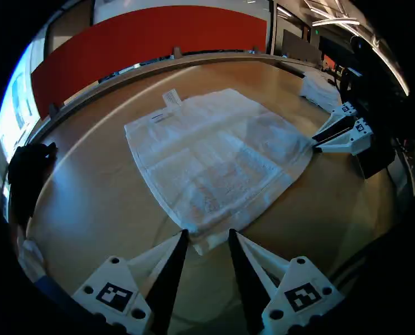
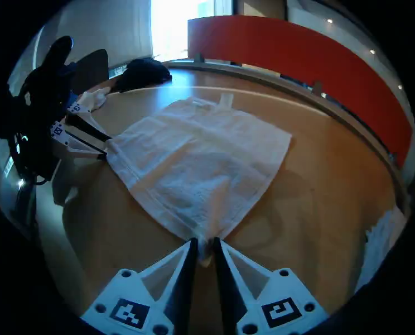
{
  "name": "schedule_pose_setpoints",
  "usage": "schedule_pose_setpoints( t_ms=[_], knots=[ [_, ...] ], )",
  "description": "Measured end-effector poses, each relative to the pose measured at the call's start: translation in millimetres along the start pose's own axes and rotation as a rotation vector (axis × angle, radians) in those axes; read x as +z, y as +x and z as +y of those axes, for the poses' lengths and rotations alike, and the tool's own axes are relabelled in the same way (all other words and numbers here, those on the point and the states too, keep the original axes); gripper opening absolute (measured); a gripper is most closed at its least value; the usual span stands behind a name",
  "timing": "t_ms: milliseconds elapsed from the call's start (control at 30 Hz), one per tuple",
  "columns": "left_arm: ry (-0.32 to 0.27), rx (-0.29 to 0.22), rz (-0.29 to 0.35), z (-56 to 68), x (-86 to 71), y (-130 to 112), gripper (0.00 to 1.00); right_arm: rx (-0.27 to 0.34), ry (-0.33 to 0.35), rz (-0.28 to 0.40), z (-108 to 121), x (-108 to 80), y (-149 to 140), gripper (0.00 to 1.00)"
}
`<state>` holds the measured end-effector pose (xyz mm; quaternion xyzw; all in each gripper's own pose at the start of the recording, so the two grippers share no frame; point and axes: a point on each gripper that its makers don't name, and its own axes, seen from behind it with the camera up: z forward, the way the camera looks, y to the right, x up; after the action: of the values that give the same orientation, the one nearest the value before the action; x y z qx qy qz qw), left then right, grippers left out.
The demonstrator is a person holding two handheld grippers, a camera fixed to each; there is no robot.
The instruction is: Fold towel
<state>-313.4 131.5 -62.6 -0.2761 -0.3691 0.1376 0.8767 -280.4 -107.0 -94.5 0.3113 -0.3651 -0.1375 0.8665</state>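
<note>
A white towel (image 1: pixel 218 156) lies spread flat on the wooden table (image 1: pixel 96 190), with a small tag at its far edge. In the left gripper view, my left gripper (image 1: pixel 207 237) is open and low over the table. The towel's near corner lies in the gap between its fingers. My right gripper (image 1: pixel 317 143) reaches in from the right to the towel's right corner. In the right gripper view, the right gripper (image 2: pixel 205 245) is shut on the near corner of the towel (image 2: pixel 202 162). The left gripper (image 2: pixel 105 147) sits at the towel's left corner, with a hand behind it.
A red partition (image 1: pixel 151 39) runs behind the table's curved far edge. Another pile of white cloth (image 1: pixel 319 89) lies at the back right, also seen at the table's right rim (image 2: pixel 383 234). A dark bag (image 2: pixel 143 72) and a small white cloth (image 2: pixel 90 99) sit farther back.
</note>
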Motion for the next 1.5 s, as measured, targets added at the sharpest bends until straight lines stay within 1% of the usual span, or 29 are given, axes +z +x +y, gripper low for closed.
schedule_pose_setpoints(
  t_ms=[100, 200, 300, 433, 633, 800, 1000, 1167, 1367, 1500],
  knots=[
    [0.008, -0.005, -0.004, -1.5, 0.4, 0.8, 0.27, 0.003, -0.001, -0.003, -1.7, 0.2, 0.7, 0.13],
    [0.022, -0.021, -0.009, -4.0, 1.4, 1.8, 0.2, 0.002, 0.003, -0.003, -5.2, -0.1, 1.4, 0.12],
    [0.024, -0.023, -0.009, -2.3, 1.8, 2.1, 0.14, 0.009, 0.002, 0.0, -7.5, -1.0, 3.6, 0.11],
    [0.029, -0.027, -0.011, -1.0, 0.1, 3.1, 0.12, 0.029, -0.003, 0.016, -7.0, -5.2, 9.5, 0.11],
    [0.011, -0.071, -0.009, 3.2, -8.2, 9.6, 0.12, 0.04, -0.007, 0.036, -3.8, -17.1, 19.8, 0.11],
    [0.004, -0.094, 0.006, 4.5, -25.1, 23.1, 0.11, 0.03, -0.011, 0.063, -2.9, -33.8, 34.2, 0.11],
    [0.001, -0.1, 0.015, 5.9, -50.0, 38.0, 0.11, 0.025, -0.01, 0.102, -6.5, -57.7, 56.0, 0.1],
    [-0.007, -0.1, 0.017, 8.7, -69.3, 46.8, 0.11, 0.034, -0.005, 0.127, -12.4, -78.1, 69.7, 0.1],
    [-0.017, -0.1, 0.016, 13.0, -87.5, 52.3, 0.11, 0.037, 0.003, 0.143, -21.3, -99.3, 79.9, 0.1],
    [-0.027, -0.101, 0.013, 16.9, -96.6, 54.2, 0.11, 0.037, 0.005, 0.143, -26.4, -110.2, 83.1, 0.1]
  ],
)
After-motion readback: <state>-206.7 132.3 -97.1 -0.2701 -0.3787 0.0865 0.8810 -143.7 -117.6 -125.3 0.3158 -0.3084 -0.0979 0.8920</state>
